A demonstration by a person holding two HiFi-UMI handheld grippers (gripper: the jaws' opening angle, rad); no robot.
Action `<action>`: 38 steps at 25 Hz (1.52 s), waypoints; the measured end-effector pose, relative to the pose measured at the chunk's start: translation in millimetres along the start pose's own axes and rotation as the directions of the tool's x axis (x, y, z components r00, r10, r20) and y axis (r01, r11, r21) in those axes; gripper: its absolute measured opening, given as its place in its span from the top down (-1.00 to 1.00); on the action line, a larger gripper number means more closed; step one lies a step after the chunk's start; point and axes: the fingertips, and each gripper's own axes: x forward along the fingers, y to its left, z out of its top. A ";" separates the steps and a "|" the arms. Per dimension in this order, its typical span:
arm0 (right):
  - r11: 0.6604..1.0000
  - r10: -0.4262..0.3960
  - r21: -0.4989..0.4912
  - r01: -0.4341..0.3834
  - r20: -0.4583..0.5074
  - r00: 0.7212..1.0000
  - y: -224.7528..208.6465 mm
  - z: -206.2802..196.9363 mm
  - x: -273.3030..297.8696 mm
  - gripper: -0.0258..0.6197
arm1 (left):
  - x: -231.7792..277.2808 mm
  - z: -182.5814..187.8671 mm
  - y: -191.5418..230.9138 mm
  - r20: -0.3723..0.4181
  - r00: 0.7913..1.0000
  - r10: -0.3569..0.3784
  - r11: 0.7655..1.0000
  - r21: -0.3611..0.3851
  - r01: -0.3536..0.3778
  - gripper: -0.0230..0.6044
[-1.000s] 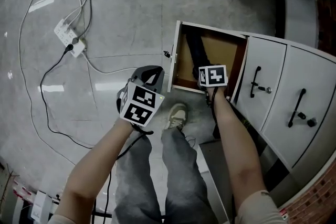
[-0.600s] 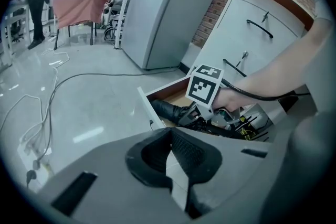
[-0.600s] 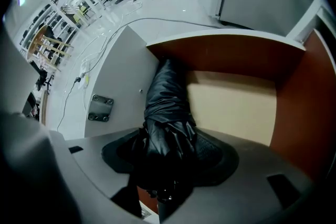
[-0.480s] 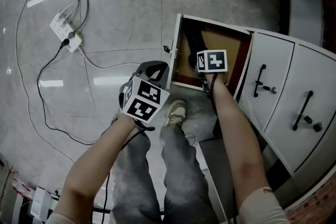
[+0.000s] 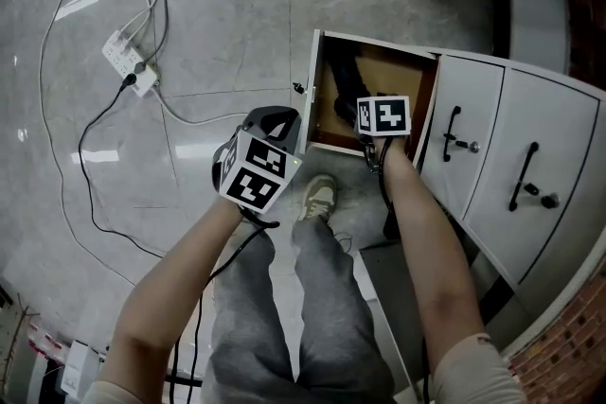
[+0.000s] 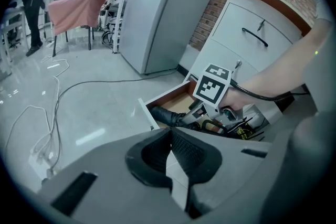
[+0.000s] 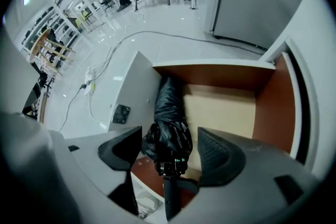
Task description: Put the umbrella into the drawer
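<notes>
Closest in: pressed together on nothing at the left tongs [image 6: 171, 139], over the glossy grey tiled floor [image 5: 227, 33], just beside the drawer's white front panel. At the right tongs [image 7: 169, 136], spread apart, with the handle end of the black folded fabric umbrella [image 7: 168, 102] between the jaws and a slight gap on each side. Lying inside the open brown wooden drawer [image 7: 231, 97], along its white front, handle end over the near brown side wall. Past that, bare tan bottom across to the far wall. Black-and-white square markers on both cubes. Farther right, white cabinet doors with black bar handles [image 5: 473, 109]. Farther left, white power strip [image 5: 128, 61] with trailing cables.
</notes>
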 end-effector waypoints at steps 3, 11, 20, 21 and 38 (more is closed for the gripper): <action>0.999 0.032 0.017 -0.033 0.045 0.998 3.4 9.7 -32.2 -0.07 | -17.1 18.9 -7.2 0.004 1.000 -0.002 0.999 0.037 0.002 0.90; 0.999 0.031 0.010 -0.032 0.131 0.991 19.5 38.8 -127.4 0.24 | -78.4 72.0 -24.4 0.034 0.999 0.019 0.998 0.066 -0.022 0.90; 1.000 0.026 -0.005 -0.026 0.259 0.966 54.5 53.5 -256.5 0.76 | -172.0 143.4 -51.0 0.127 0.991 0.030 0.995 0.087 -0.041 0.90; 0.999 0.033 -0.003 -0.034 0.270 0.962 60.8 52.8 -272.2 0.78 | -184.9 151.5 -54.3 0.139 0.990 0.030 0.995 0.088 -0.043 0.90; 0.995 0.073 -0.103 -0.009 0.640 0.765 140.2 117.5 -597.2 0.90 | -414.1 291.3 -126.4 0.376 0.923 0.089 0.985 0.107 -0.139 0.90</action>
